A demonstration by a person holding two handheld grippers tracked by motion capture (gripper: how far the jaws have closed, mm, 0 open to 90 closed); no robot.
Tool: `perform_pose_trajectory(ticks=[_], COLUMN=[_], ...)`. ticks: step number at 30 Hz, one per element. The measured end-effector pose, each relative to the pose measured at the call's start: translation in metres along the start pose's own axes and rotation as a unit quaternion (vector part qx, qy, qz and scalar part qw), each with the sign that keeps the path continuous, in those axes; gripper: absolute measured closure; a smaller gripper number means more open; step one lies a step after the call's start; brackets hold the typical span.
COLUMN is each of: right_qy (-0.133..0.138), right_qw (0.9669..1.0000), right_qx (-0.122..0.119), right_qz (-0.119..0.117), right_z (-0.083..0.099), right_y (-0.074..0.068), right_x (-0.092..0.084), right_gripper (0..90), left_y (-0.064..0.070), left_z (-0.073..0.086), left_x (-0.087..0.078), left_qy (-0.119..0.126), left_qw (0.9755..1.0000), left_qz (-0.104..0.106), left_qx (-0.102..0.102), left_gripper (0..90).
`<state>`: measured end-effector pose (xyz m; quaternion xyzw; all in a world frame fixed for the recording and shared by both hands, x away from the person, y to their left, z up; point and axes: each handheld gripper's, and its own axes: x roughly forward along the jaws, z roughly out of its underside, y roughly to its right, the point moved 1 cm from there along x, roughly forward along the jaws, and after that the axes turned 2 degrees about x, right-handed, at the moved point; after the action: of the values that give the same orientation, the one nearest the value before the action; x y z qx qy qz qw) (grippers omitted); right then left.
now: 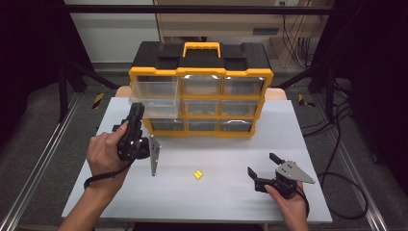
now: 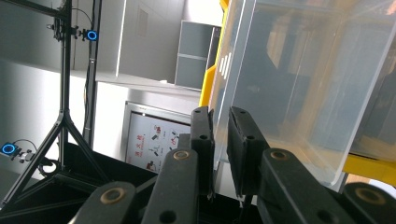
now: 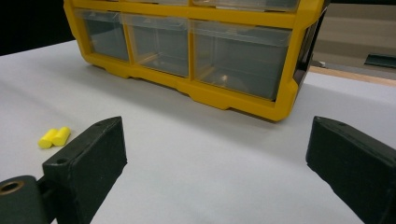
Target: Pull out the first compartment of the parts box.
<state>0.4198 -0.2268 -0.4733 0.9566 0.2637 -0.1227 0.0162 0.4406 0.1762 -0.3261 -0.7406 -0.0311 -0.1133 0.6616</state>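
Spread wide, the right hand-held gripper (image 1: 260, 169) is held near the counter's (image 1: 216, 197) front edge; the pulled-out clear drawer (image 1: 154, 92) of the yellow organizer (image 1: 202, 72) is pinched by the left hand-held gripper (image 1: 136, 109).

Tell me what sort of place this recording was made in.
Probably a lab or workshop set up for recording. A white table stands inside a dark metal frame, a tripod carries small blue-lit devices, and loose cables trail on the floor beside a yellow drawer organizer.
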Motion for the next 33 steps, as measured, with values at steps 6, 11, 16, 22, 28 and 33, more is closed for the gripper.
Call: perform_pose_trajectory(ticks=[6,11,16,22,28,33], right_qy=[0.002,0.001,0.000,0.000,0.001,0.000], right_qw=[1.0000,1.0000,1.0000,1.0000,1.0000,1.0000], right_qx=[0.001,0.000,-0.001,-0.001,0.000,0.000], right_qz=[-0.001,-0.001,0.000,0.000,-0.001,0.000], right_z=[-0.0004,-0.0004,-0.0004,-0.0005,-0.0004,-0.0004], right_y=[0.0003,0.0003,0.0004,0.0003,0.0004,0.0003], right_x=[-0.0008,-0.0007,-0.0006,-0.0007,-0.0007,-0.0006], right_gripper=[5.4,5.3,5.3,5.3,5.3,5.3], left_y=[0.0007,0.0008,0.0006,0.0007,-0.0001,-0.0003], left_z=[-0.0002,-0.0002,-0.0004,-0.0007,-0.0006,-0.0010], left_x=[-0.0005,-0.0010,-0.0010,-0.0010,-0.0013,-0.0014], left_qy=[-0.001,-0.003,-0.003,-0.003,-0.004,-0.006], left_qw=[1.0000,1.0000,1.0000,0.9999,0.9999,0.9998], left_qz=[-0.001,-0.001,0.000,0.000,0.002,0.003], left_qx=[-0.003,-0.004,-0.005,-0.010,-0.015,-0.020], left_gripper=[80.4,80.4,80.3,80.1,79.9,79.6])
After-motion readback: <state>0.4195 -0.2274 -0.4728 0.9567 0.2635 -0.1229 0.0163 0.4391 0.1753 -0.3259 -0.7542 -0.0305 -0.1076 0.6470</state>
